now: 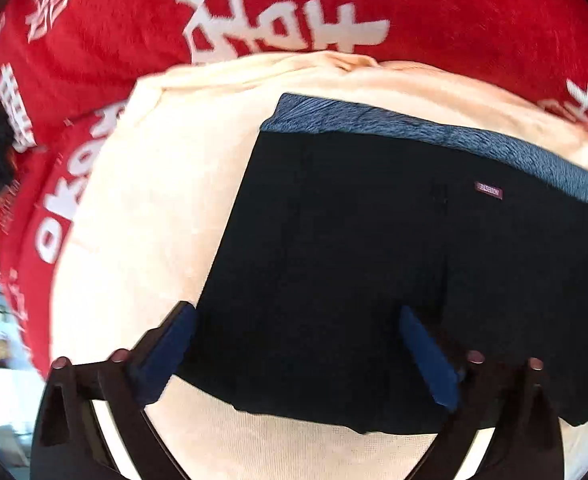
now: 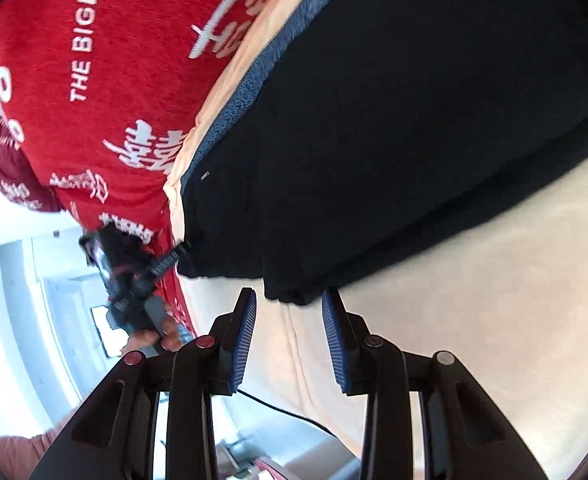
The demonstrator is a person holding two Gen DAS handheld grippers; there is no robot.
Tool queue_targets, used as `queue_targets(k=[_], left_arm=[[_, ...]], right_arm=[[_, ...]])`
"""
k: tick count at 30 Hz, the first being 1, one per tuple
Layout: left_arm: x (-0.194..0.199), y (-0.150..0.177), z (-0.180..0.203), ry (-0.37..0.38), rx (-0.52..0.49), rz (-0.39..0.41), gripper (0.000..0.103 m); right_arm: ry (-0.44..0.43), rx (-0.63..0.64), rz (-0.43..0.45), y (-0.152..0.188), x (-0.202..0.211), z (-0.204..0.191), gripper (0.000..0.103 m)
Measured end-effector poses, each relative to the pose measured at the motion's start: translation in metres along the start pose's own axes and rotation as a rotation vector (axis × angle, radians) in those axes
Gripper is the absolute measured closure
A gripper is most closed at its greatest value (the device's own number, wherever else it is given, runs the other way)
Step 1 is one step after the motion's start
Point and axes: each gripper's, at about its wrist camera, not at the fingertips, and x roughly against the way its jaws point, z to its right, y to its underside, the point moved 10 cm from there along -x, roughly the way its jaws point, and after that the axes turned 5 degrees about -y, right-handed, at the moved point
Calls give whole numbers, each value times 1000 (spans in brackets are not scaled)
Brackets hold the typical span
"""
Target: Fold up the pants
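The black pants (image 1: 354, 264) lie folded in a compact rectangle on a cream blanket (image 1: 145, 208), with blue fleece lining (image 1: 434, 128) showing along the far edge and a small maroon label (image 1: 488, 191). My left gripper (image 1: 298, 316) is open above the pants' near left part, holding nothing. In the right wrist view the pants (image 2: 394, 140) fill the upper right. My right gripper (image 2: 289, 300) is open just short of the pants' near corner, holding nothing. The left gripper (image 2: 173, 258) shows there beside the pants' left corner.
A red blanket with white lettering (image 1: 253, 12) lies beyond the cream blanket and also shows in the right wrist view (image 2: 93, 80). A black cable (image 2: 294, 416) runs along the cream blanket's near edge. Bright room floor lies past the bed edge (image 2: 21, 320).
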Motion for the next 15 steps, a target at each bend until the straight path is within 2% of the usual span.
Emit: queue_targets(k=[6, 9, 10, 11, 13, 15], left_arm=[[-9, 1, -6, 98, 7, 13, 0], [-10, 1, -9, 114, -3, -1, 0], [-9, 1, -9, 112, -19, 2, 0], [-8, 2, -8, 115, -29, 4, 0], [-11, 3, -10, 133, -26, 3, 0], [-22, -3, -20, 134, -27, 8, 0]], right_arm=[[-16, -6, 1, -4, -18, 1, 65], [8, -19, -12, -15, -27, -1, 67], [44, 11, -7, -19, -24, -5, 86], [67, 68, 9, -23, -20, -19, 92], [98, 139, 30, -19, -10, -33, 93], [165, 170, 37, -7, -6, -28, 94]])
